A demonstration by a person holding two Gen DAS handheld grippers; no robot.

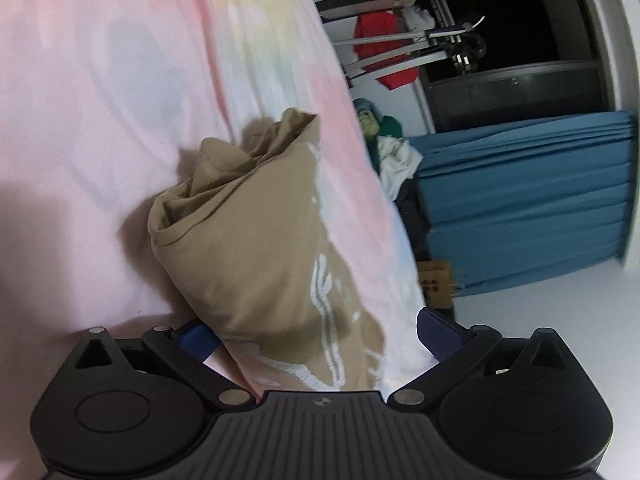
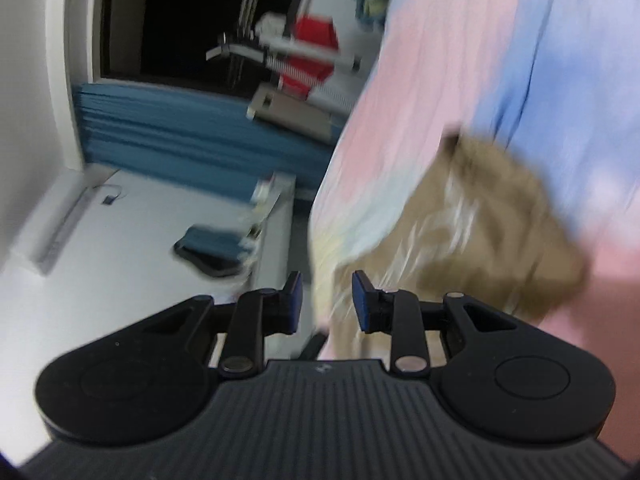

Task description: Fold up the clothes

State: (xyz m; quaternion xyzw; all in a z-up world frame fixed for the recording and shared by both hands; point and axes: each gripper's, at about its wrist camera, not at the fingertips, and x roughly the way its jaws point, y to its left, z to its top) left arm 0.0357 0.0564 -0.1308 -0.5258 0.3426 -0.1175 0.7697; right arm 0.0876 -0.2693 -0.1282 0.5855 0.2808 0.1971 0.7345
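The tan garment [image 1: 256, 248], printed with white lettering, lay bunched and partly rolled on a pastel tie-dye sheet [image 1: 100, 120] of pink, pale yellow and light blue; in the left wrist view its lower end ran down between the fingers of the left gripper [image 1: 320, 340], whose blue pads [image 1: 438, 334] stood wide apart on either side of the cloth without pressing it, so that gripper was spread and clamped on nothing; the garment's far end rose in a crumpled peak, its hem folded over toward the left of the picture; in the right wrist view, which was blurred by motion, the right gripper [image 2: 326, 300] had its fingers a little apart with a clear gap between the blue pads [image 2: 362, 300], and the tan garment [image 2: 480, 232] lay just beyond and to the right of them on the same tie-dye sheet [image 2: 460, 60], whether touching the right pad could not be told; beyond the sheet's edge stood a white drying rack [image 1: 384, 40] bearing a red cloth [image 1: 380, 46], blue pleated curtains [image 1: 520, 200], and a heap of mixed clothes [image 1: 388, 148] near the curtain.
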